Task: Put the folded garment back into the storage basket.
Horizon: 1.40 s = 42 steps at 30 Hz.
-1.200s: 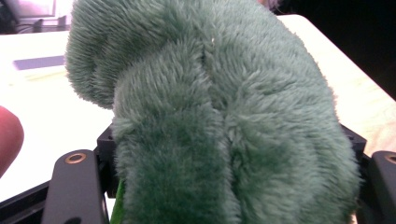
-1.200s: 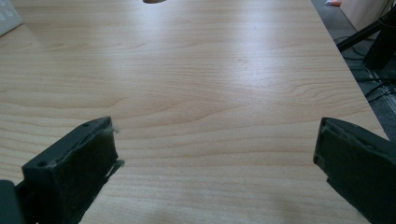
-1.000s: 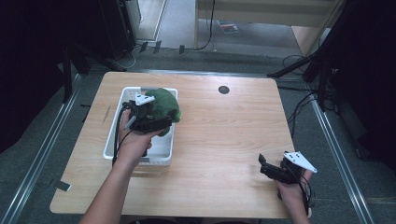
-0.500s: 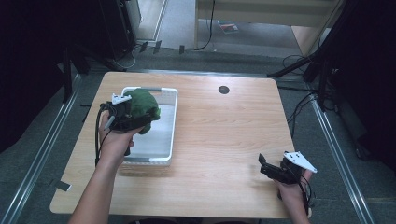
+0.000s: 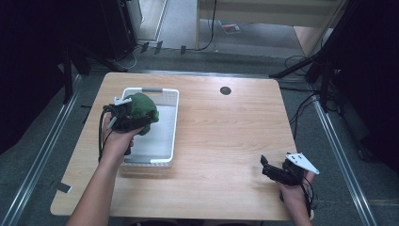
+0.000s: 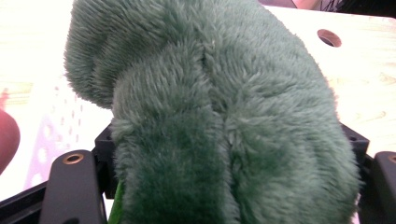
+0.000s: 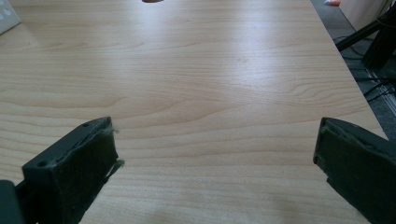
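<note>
Both grippers black: left gripper (image 5: 136, 123) trails black cable; right gripper (image 5: 269, 169) carries grey triangular plate; forearms bare.

No readable text, labels, brands or numbers on any surface.

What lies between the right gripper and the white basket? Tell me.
In the high view, bare wooden tabletop lies between the right gripper and the white basket. The right gripper view shows bare wood ahead of its open jaws too.
</note>
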Tool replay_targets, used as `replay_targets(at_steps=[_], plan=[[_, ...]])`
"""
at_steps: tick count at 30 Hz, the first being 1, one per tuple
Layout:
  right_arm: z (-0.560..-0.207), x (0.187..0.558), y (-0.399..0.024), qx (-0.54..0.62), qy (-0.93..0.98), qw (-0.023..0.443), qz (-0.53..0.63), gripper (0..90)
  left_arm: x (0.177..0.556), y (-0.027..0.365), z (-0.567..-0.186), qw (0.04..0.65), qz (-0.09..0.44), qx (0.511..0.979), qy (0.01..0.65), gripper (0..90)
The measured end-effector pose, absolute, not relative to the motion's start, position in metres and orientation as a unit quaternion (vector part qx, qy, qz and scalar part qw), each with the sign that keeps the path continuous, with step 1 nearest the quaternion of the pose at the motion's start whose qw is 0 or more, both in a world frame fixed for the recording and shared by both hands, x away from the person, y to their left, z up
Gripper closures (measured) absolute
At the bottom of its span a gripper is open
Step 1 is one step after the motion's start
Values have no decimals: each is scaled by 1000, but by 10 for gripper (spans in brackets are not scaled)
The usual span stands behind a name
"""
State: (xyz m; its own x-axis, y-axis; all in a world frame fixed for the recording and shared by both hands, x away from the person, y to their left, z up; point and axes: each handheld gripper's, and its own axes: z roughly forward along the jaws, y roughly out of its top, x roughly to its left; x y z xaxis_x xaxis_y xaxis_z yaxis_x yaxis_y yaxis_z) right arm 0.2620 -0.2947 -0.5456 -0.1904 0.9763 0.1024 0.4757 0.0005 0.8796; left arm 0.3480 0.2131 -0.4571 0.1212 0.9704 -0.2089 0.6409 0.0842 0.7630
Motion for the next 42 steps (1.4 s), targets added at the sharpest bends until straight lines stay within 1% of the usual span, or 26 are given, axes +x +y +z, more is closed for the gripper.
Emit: replay_targets(at_steps=[4, 7, 10, 15, 18, 19, 21, 24, 25, 28, 29, 30, 34, 42], plan=[[-546, 262, -295, 564, 643, 294, 427, 0, 359, 208, -471, 369, 211, 653, 626, 244], [-546, 262, -296, 563, 643, 294, 428, 0, 362, 206, -476, 366, 208, 657, 625, 241], [-546, 262, -296, 562, 643, 294, 429, 0, 367, 200, -483, 357, 199, 670, 619, 229], [-546, 262, -296, 562, 643, 294, 429, 0, 371, 198, -489, 347, 192, 674, 623, 221], [-546, 262, -296, 562, 643, 294, 429, 0, 375, 197, -494, 323, 193, 683, 626, 215], [-546, 262, -296, 562, 643, 294, 429, 0, 375, 197, -494, 323, 193, 683, 626, 214], [-546, 262, -296, 563, 643, 293, 429, 0, 377, 196, -497, 311, 180, 691, 627, 210], [-546, 262, -296, 563, 643, 294, 428, 0, 379, 193, -501, 291, 172, 706, 623, 169], [-546, 262, -296, 563, 643, 294, 428, 0, 380, 193, -503, 286, 172, 707, 623, 169], [-546, 262, -296, 563, 643, 293, 428, 0, 381, 191, -505, 274, 174, 709, 626, 128], [-546, 262, -296, 563, 643, 293, 428, 0, 381, 191, -506, 269, 167, 714, 625, 128], [-546, 262, -296, 563, 643, 293, 429, 0, 381, 191, -506, 269, 159, 716, 624, 105], [-546, 262, -296, 561, 644, 294, 430, 0, 381, 192, -504, 272, 155, 718, 622, 0], [-546, 262, -296, 562, 643, 293, 429, 0, 377, 192, -496, 288, 160, 713, 619, 0]])
